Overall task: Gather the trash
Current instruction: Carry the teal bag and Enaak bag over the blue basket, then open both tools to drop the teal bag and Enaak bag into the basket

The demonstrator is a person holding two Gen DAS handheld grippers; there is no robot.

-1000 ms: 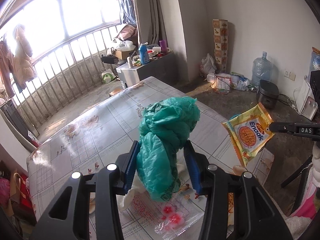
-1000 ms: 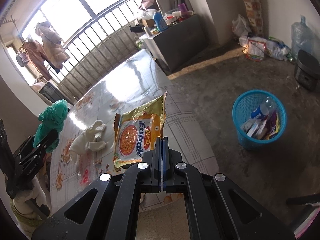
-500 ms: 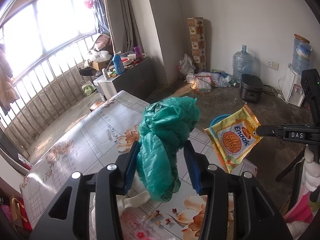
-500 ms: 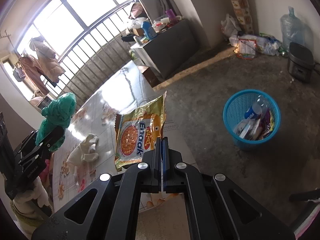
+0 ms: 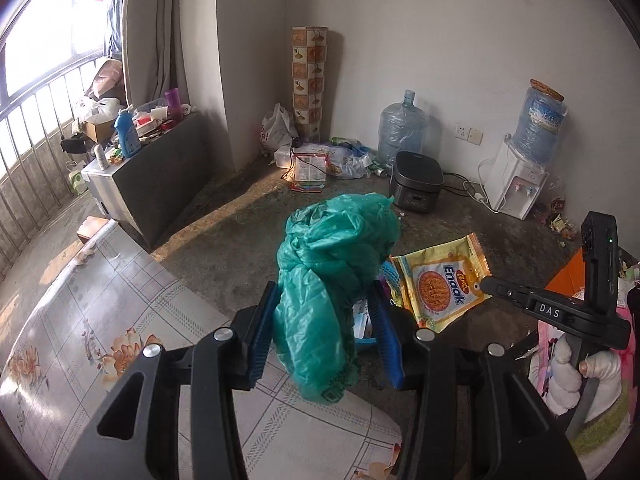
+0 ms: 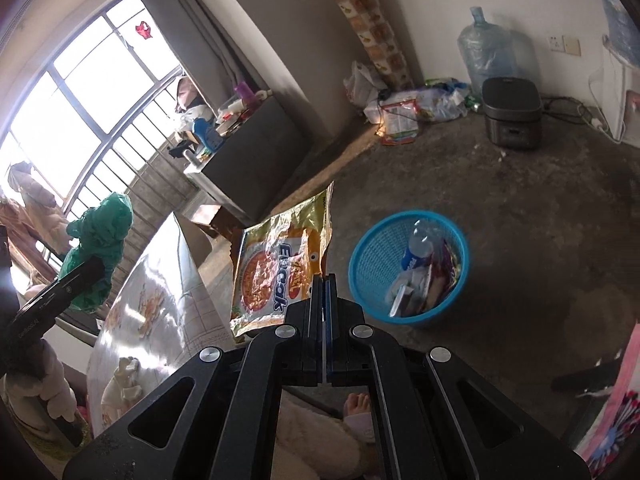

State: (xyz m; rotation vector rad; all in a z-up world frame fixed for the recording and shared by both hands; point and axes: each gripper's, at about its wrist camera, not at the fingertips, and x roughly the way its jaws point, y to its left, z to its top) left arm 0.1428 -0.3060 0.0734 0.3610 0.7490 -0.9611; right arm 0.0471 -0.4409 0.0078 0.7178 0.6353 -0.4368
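Observation:
My left gripper [image 5: 325, 320] is shut on a crumpled green plastic bag [image 5: 328, 280], held in the air past the table's edge. My right gripper [image 6: 325, 280] is shut on the corner of a yellow Enaak snack wrapper [image 6: 280, 268], which hangs above the floor. The wrapper also shows in the left wrist view [image 5: 440, 280], with the right gripper [image 5: 486, 284] beside it. A blue mesh trash basket [image 6: 360, 280] with a bottle and wrappers in it stands on the floor just right of the wrapper. The green bag [image 6: 100, 248] shows at the left of the right wrist view.
The table with a floral plastic cover [image 5: 100, 340] lies at the left, with white crumpled tissue [image 6: 124, 384] on it. A dark rice cooker [image 5: 416, 180], water jugs [image 5: 400, 128], a water dispenser [image 5: 516, 184] and floor clutter [image 5: 316, 160] stand along the far wall. A cabinet [image 5: 160, 184] stands at the left.
Both grippers have swung right, away from the table and out over the floor, each still holding its item. The blue basket has come closer in the right wrist view.

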